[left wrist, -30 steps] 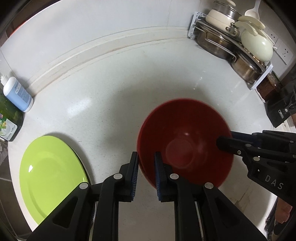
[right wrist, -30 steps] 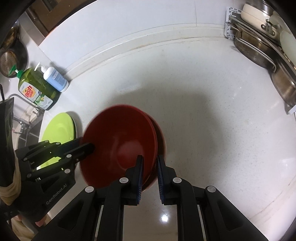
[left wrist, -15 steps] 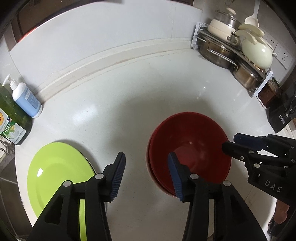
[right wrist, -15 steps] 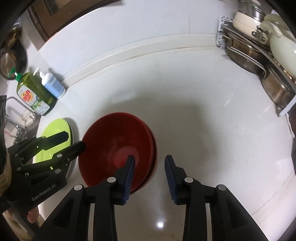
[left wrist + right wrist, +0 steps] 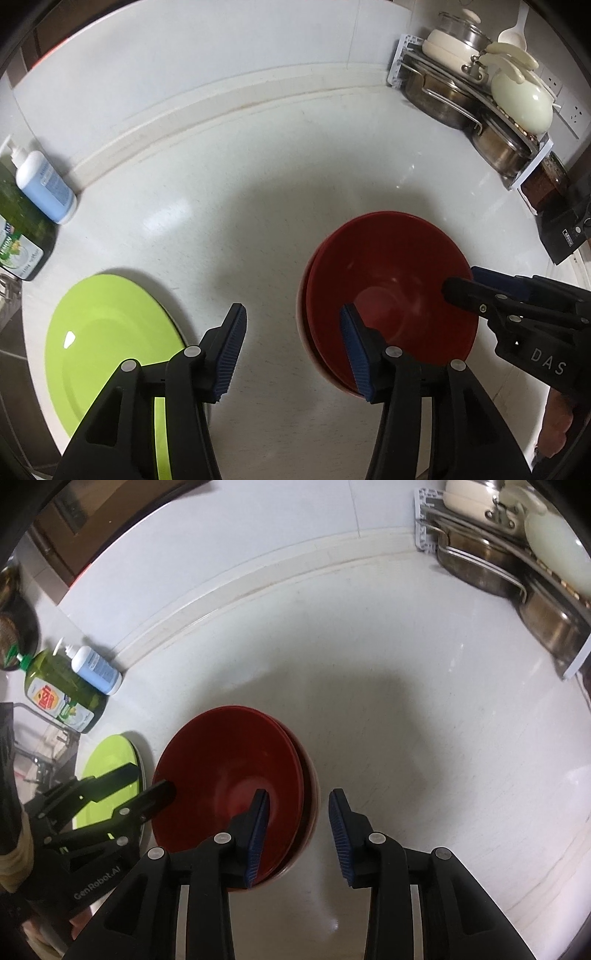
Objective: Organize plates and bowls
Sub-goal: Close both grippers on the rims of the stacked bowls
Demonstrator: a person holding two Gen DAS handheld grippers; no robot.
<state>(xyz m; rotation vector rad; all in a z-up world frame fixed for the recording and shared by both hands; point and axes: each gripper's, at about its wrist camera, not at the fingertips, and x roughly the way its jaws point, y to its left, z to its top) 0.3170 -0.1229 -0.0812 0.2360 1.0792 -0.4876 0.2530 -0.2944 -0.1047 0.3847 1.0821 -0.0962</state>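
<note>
Bowls, both red, sat one inside the other on the white bench. Left gripper was spread wide over their near rim, holding nothing. Right gripper was spread wide too, holding nothing. Green plate lay flat just beside the bowls, near two soap bottles.
</note>
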